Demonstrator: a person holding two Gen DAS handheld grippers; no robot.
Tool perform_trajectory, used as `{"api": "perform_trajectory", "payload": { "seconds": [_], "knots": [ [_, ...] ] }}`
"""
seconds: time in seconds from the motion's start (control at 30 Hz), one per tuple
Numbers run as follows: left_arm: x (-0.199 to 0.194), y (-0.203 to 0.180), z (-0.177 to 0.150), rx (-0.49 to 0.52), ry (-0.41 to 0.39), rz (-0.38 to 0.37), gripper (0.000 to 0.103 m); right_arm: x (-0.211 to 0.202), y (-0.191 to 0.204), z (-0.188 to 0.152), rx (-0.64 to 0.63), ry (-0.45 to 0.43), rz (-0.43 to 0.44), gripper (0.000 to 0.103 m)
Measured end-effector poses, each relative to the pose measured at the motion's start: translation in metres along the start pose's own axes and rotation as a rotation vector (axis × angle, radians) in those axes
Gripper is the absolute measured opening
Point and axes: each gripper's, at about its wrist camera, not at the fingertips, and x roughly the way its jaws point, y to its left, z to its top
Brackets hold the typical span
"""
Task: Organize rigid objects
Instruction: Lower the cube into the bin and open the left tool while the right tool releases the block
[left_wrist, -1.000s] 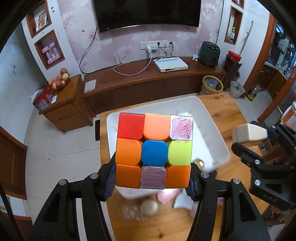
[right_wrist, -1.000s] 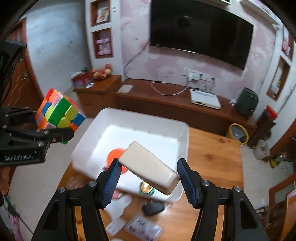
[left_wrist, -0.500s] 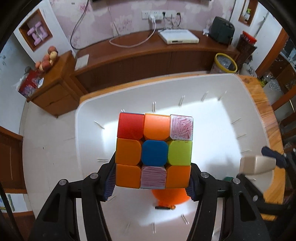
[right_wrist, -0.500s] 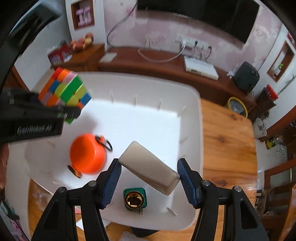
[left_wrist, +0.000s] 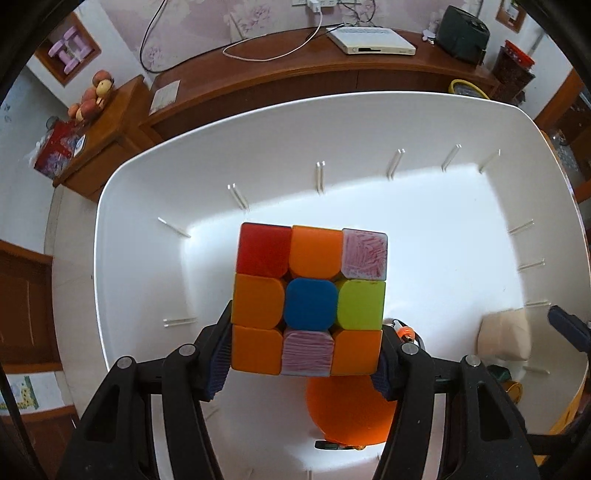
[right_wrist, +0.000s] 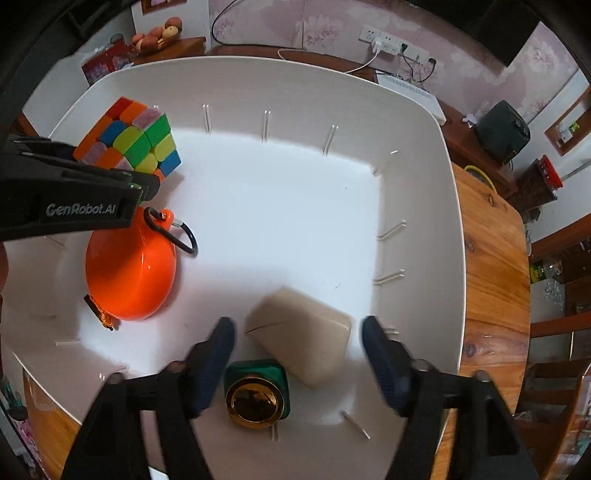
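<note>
Both views are bright and evenly lit, with strong fisheye bending and black vignette at the corners. The white bin (right_wrist: 413, 122) glows almost blown out on its floor, with a soft shadow band along its upper wall. A highlight glints on the orange ball (right_wrist: 129, 266). In the right wrist view the lower fingers (right_wrist: 218, 354) smear with motion blur; the beige block (left_wrist: 504, 334) blurs at right in the left view.
</note>
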Motion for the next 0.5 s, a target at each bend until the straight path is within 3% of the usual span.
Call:
{"api": "perform_trajectory", "payload": {
  "seconds": [0.07,0.1,0.5],
  "knots": [
    [-0.006,-0.001,-0.001,0.002,-0.016,-0.003,0.089,-0.005,-0.002,-0.002,0.017,-0.027,0.007,0.081],
    [-0.011,-0.003,-0.002,0.005,-0.031,-0.001,0.092,-0.005,-0.003,-0.002,0.022,-0.030,0.014,0.081],
    [-0.066,-0.018,-0.019,0.035,-0.120,-0.022,0.092,-0.045,-0.003,-0.017,0.048,-0.109,0.080,0.081]
  ]
}}
